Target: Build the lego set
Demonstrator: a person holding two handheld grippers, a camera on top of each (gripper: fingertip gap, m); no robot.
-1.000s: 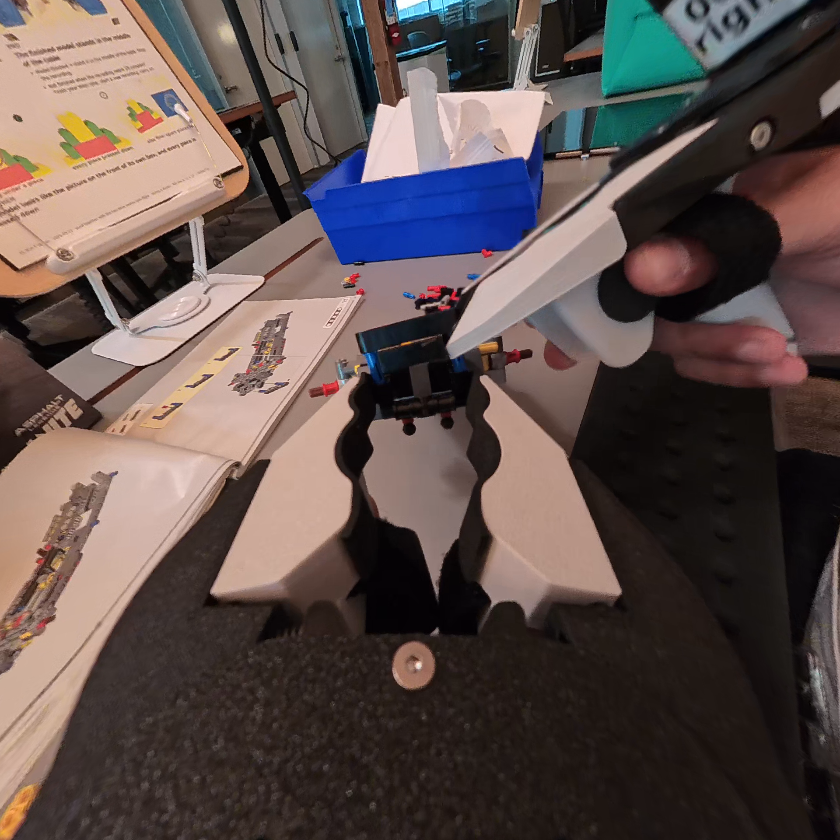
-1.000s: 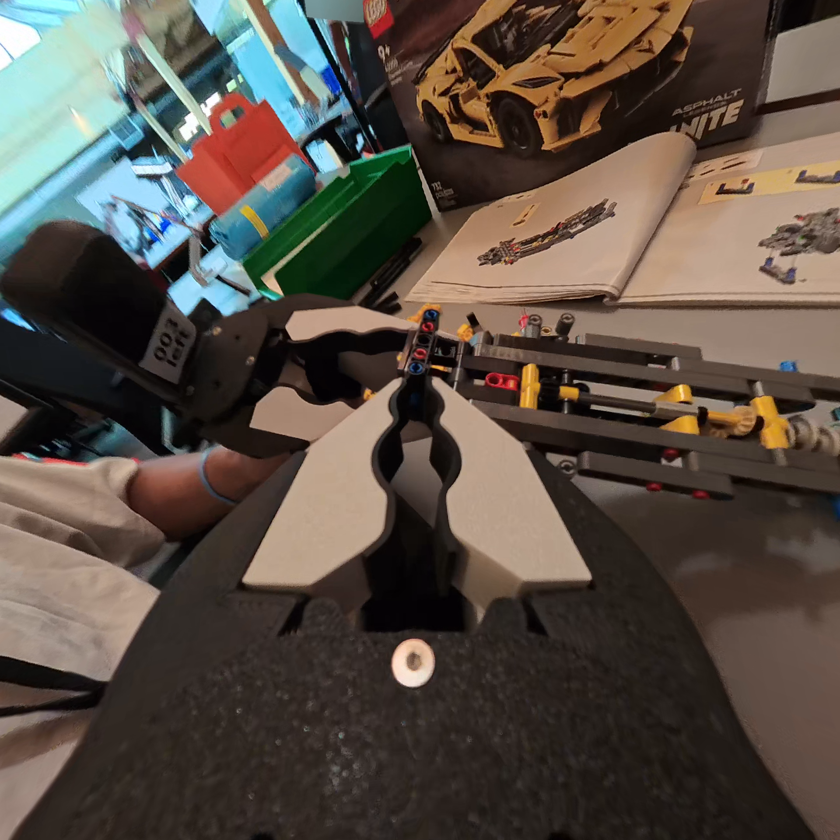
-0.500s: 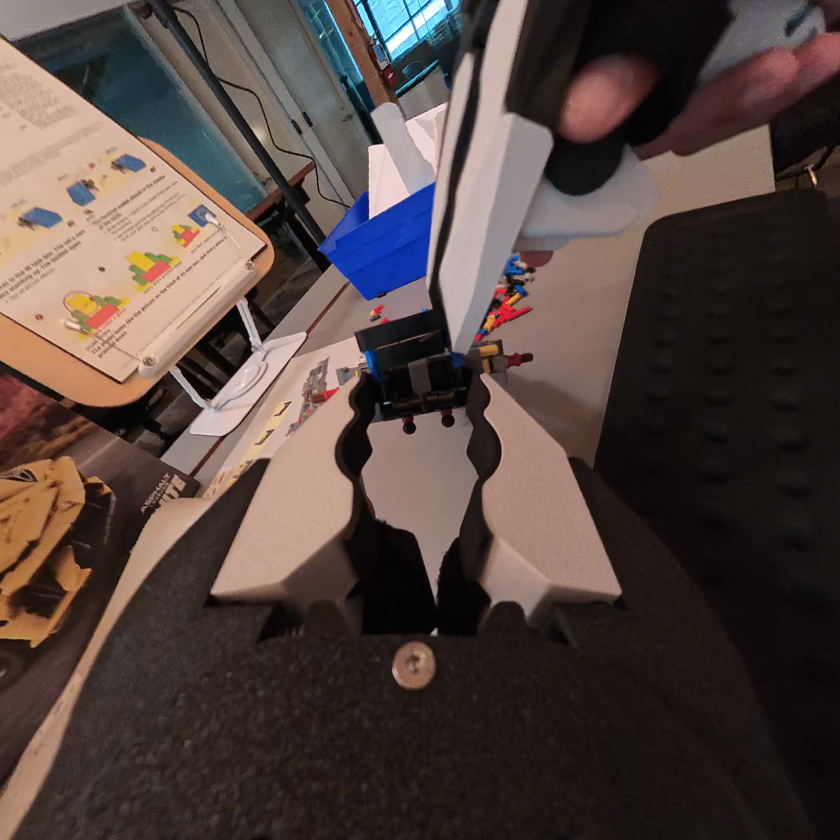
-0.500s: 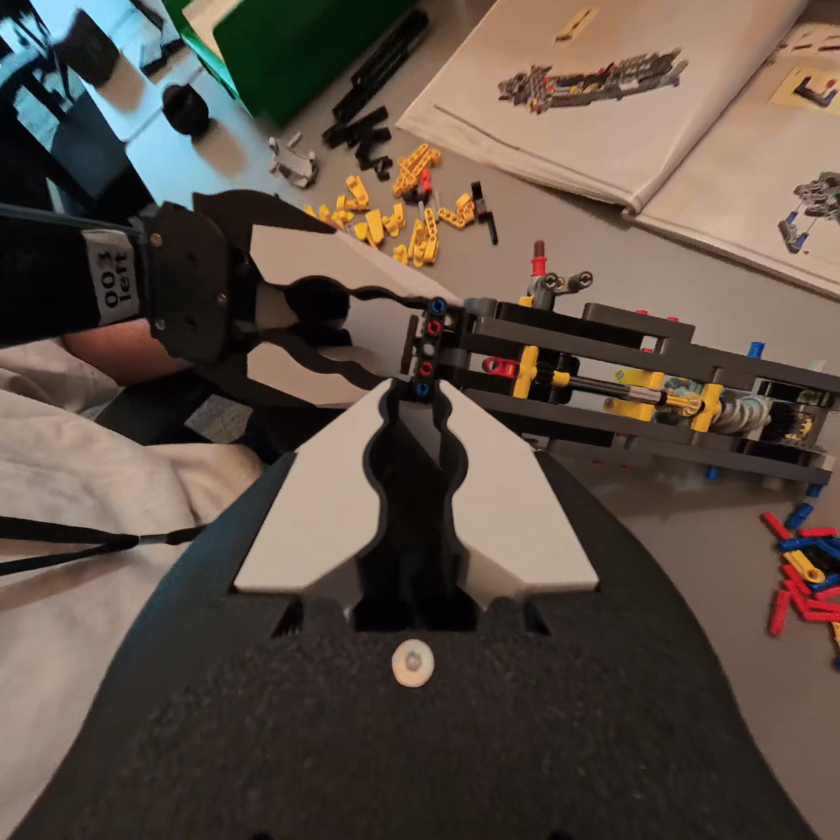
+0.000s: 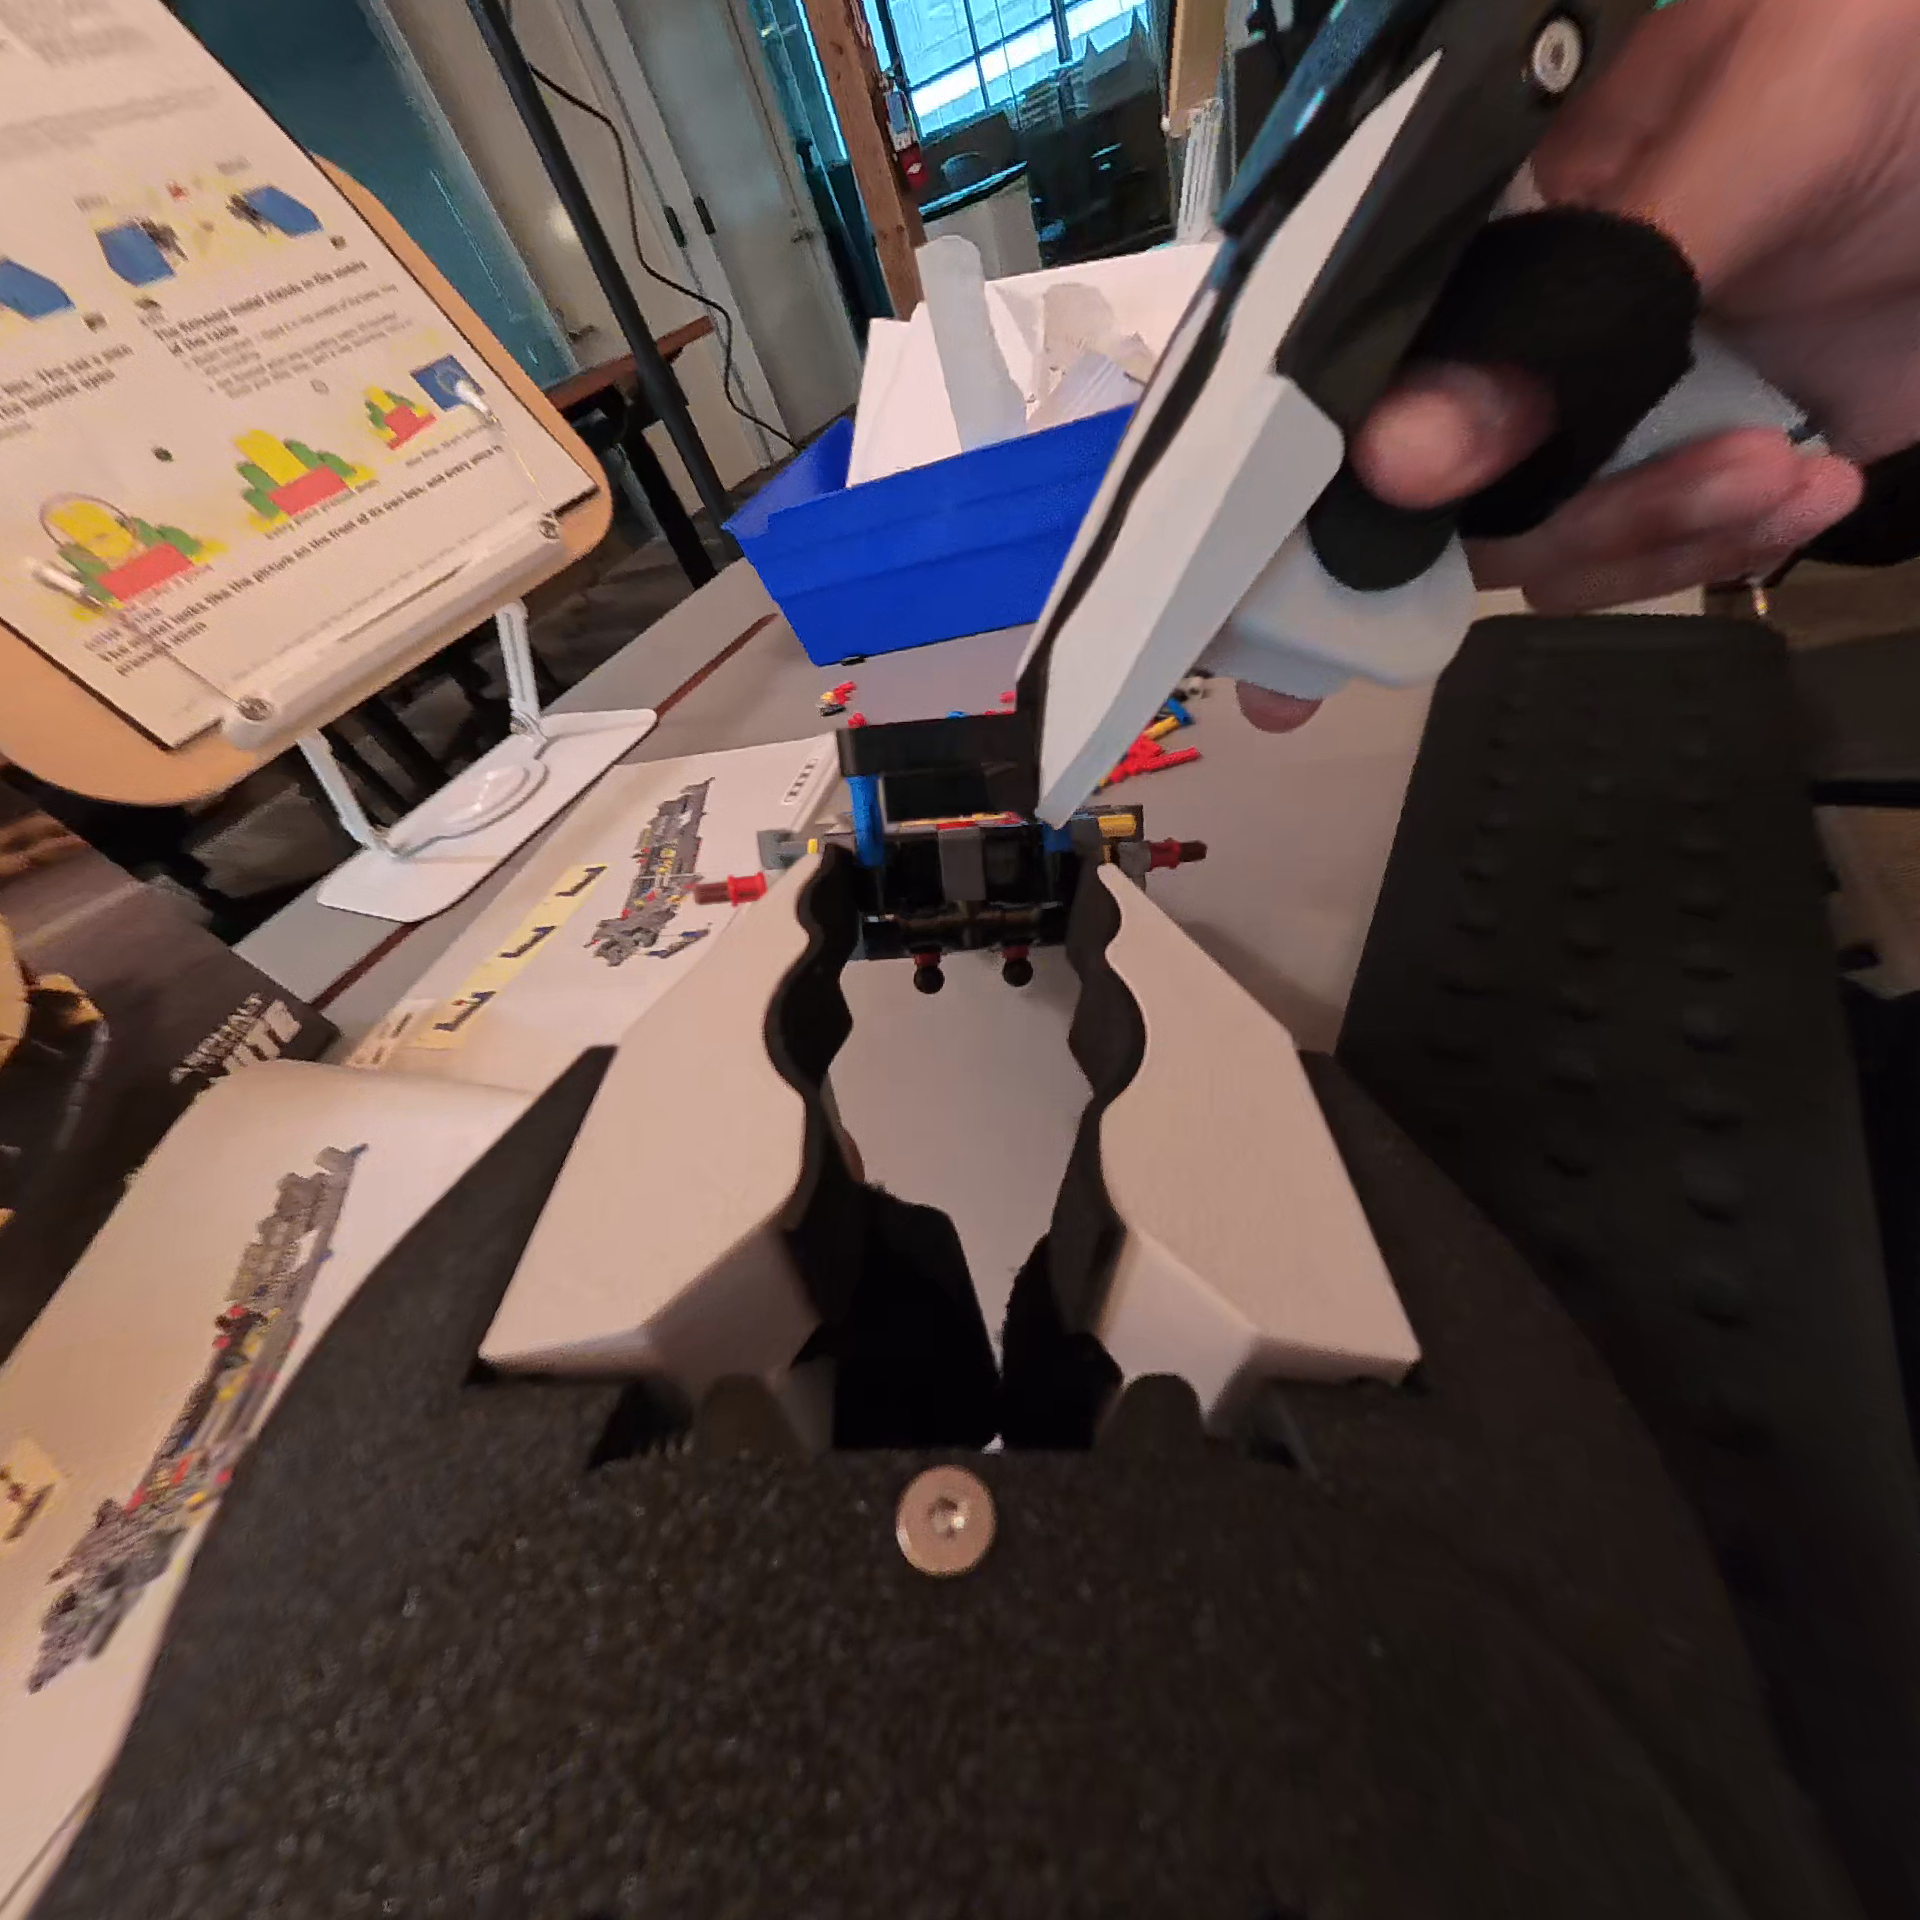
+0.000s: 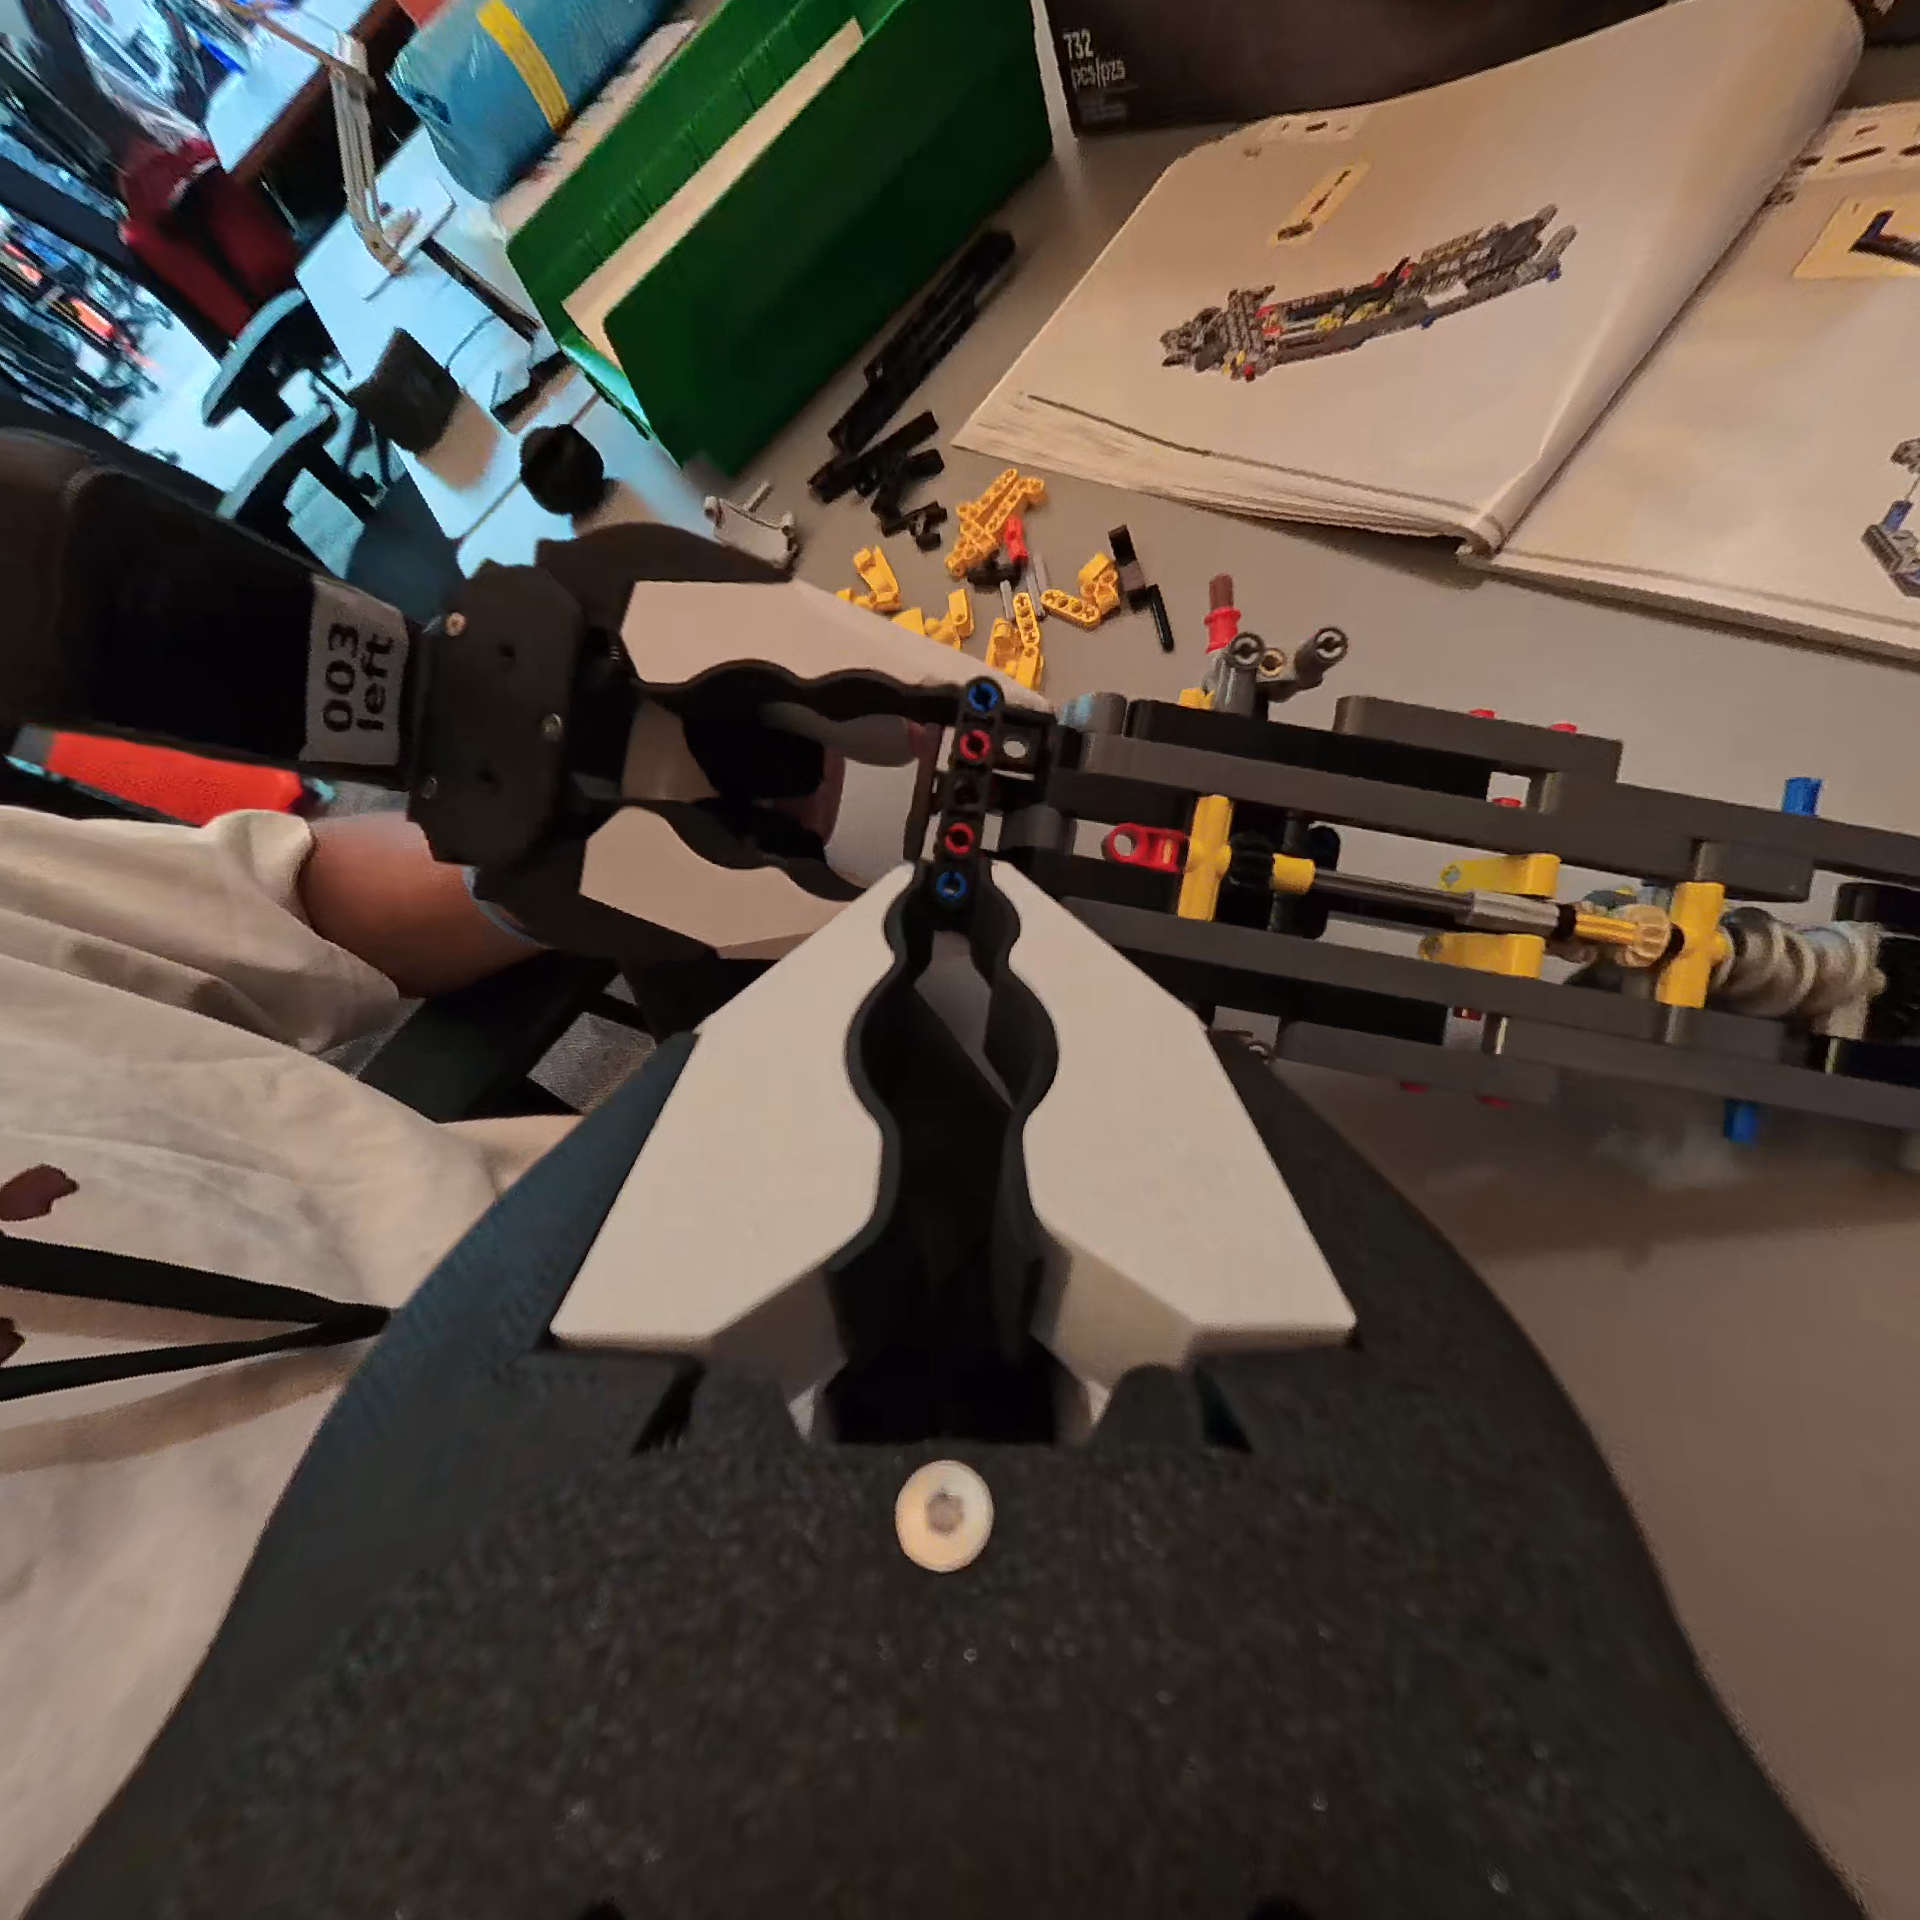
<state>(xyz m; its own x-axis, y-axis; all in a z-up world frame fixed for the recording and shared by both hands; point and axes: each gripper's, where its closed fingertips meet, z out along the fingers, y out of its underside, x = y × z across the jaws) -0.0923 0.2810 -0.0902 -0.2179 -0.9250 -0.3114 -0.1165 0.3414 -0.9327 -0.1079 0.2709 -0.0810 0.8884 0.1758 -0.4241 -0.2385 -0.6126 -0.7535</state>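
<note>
Black chassis (image 5: 956,883) end sits clamped in our left tool (image 5: 961,904); right tool (image 6: 951,883) pinches its end beam (image 6: 961,790) at frame centre.

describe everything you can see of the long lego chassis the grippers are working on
The lego chassis is a long, narrow frame of dark grey and black plastic beams lying flat on the grey table. Inside it run a black shaft, yellow connectors, a brass-coloured gear and a grey spring; red and blue pins stick out along its sides. The left gripper clamps its end. The right gripper pinches the black end beam with red and blue pins against that end.
</note>
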